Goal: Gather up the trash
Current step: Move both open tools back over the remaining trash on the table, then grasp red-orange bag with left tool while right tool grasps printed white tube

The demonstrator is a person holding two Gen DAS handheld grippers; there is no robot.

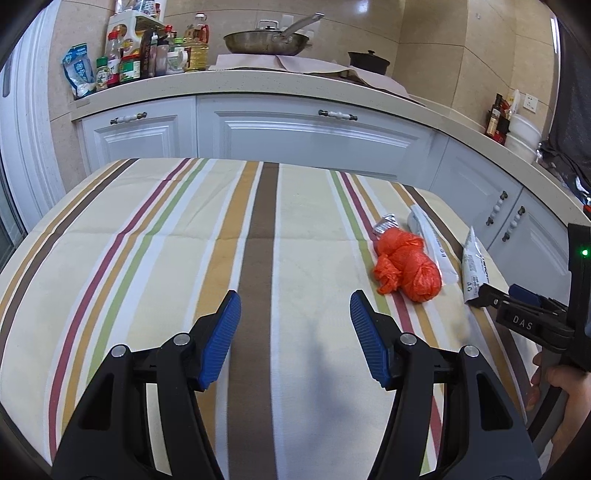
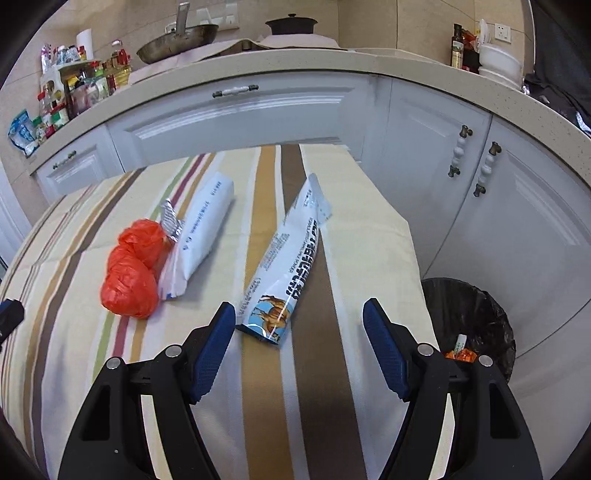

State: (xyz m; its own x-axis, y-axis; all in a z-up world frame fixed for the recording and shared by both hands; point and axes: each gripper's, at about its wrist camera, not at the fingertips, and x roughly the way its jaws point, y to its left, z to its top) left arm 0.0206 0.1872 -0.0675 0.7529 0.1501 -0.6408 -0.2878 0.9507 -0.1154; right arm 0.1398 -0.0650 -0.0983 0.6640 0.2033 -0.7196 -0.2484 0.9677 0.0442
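Room: kitchen with white cabinets and a beige worktop behind.
Surface: table under a striped cloth, wide brown stripe down the middle.
Trash bin: black-lined bin on the floor just off the surface's right edge; an orange wrapper and a small white piece lie inside.
Worktop goods: frying pan, dark lidded pot, cluster of bottles and jars.
Trash on surface: orange plastic bag, knotted, touching a white packet; crumpled foil scrap at the bag's far end; printed white pouch lying apart, to the right.
Left tongs: parted, empty, over bare cloth.
Right tongs: parted, nothing gripped; pouch's near end lies between the tips.
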